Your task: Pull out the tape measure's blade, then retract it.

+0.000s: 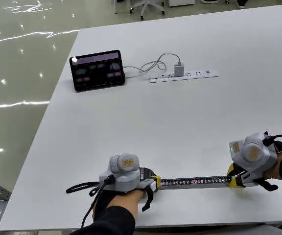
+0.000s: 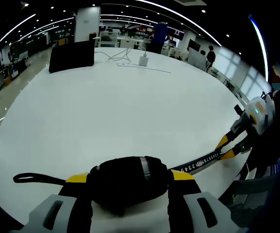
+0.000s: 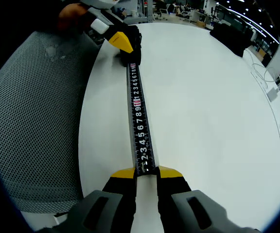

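A black tape measure case (image 2: 130, 182) sits clamped between the yellow-tipped jaws of my left gripper (image 1: 151, 183) near the table's front edge. Its dark wrist strap (image 1: 80, 187) trails off to the left. The numbered blade (image 1: 194, 181) runs out of the case to the right, flat over the white table (image 1: 180, 112). My right gripper (image 1: 235, 181) is shut on the blade's free end (image 3: 145, 170). In the right gripper view the blade (image 3: 137, 121) stretches straight away to the case (image 3: 130, 46) and the other gripper.
A dark tablet (image 1: 97, 70) stands at the table's back left. Beside it lies a white power strip (image 1: 184, 75) with a plugged charger and cable. A grey mesh chair back (image 3: 33, 121) sits off the table's front edge. The floor lies beyond the left edge.
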Action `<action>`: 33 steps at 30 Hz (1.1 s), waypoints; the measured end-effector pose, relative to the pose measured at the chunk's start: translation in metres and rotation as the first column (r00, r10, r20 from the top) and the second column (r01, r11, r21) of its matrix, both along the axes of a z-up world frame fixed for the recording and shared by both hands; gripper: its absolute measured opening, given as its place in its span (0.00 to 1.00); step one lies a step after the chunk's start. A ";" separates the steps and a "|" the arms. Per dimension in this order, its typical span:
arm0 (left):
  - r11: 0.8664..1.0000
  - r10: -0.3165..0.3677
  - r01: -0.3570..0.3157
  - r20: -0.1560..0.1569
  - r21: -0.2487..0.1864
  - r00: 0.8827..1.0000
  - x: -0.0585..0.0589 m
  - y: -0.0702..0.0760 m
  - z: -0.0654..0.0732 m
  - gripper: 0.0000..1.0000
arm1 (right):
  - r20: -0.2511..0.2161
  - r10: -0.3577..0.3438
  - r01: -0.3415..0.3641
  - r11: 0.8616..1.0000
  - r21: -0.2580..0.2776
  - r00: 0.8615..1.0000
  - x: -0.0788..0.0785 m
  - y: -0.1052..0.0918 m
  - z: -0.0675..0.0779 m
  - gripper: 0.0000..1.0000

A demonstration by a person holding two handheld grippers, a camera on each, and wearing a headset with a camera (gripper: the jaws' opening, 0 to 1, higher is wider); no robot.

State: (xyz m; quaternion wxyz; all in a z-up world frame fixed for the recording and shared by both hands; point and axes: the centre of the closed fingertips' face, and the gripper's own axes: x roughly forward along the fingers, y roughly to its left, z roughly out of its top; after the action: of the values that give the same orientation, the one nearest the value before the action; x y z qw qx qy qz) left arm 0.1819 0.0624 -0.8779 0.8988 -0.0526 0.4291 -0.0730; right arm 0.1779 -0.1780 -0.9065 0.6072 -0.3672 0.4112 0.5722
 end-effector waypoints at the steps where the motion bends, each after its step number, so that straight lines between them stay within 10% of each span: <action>1: 1.000 0.000 0.000 0.001 0.000 1.000 0.000 0.000 0.000 0.59 | 0.000 0.000 0.000 1.000 0.000 1.000 0.000 0.001 0.000 0.11; 33: 1.000 -0.004 0.004 0.003 0.005 1.000 0.000 0.000 0.000 0.59 | 0.000 0.000 0.000 1.000 0.022 1.000 0.003 0.020 -0.001 0.11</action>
State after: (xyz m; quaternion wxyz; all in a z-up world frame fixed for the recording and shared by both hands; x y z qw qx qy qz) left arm 0.1822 0.0625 -0.8781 0.8995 -0.0492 0.4279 -0.0739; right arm 0.1804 -0.1579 -0.9074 0.6112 -0.3606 0.4048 0.5766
